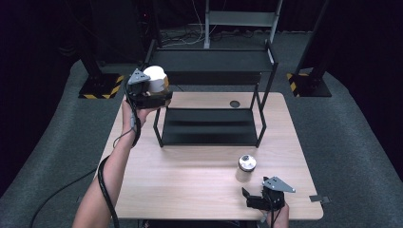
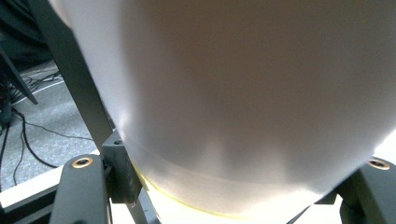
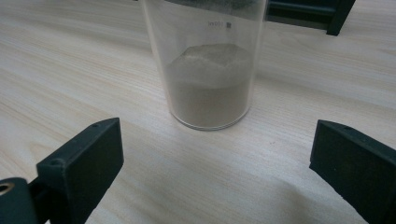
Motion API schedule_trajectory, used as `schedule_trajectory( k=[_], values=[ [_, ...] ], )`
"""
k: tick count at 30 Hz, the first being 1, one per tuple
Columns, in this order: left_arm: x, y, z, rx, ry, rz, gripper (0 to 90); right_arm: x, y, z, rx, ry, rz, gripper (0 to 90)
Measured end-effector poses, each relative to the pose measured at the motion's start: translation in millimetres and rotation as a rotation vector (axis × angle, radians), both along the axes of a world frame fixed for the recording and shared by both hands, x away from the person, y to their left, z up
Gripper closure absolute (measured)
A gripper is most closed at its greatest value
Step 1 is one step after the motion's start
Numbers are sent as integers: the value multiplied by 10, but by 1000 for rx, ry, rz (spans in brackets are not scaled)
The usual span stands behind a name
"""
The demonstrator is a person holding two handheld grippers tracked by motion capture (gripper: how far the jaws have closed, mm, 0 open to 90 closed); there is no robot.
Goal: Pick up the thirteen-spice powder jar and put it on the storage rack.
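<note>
A rack (image 1: 209,126) stands at the tabletop's (image 1: 190,180) back, a jar (image 1: 246,168) before it to the right, a tub (image 1: 156,78) at its left end.

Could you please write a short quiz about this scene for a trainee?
1. True or false: the left gripper holds the white container.
2. What does the right gripper face on the table? A) the clear jar B) a plate
3. Where is the white container: above the black rack's left end or its right end?
Key: 1 true; 2 A; 3 left end.
</note>
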State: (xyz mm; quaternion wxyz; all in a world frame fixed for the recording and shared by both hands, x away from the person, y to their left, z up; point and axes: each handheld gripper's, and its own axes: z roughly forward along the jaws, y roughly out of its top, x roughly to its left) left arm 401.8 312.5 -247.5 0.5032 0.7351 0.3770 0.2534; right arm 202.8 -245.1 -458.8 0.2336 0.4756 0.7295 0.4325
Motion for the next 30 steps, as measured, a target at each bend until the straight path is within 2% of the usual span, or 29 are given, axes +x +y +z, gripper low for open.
schedule_trajectory(
  k=[21,30],
  values=[
    [-57,-38,329,11,-41,-9,300,5,10,6,-6,3,-1,19],
    [-48,-52,437,6,-47,-11,300,3,9,3,-5,2,-1,19]
  ],
)
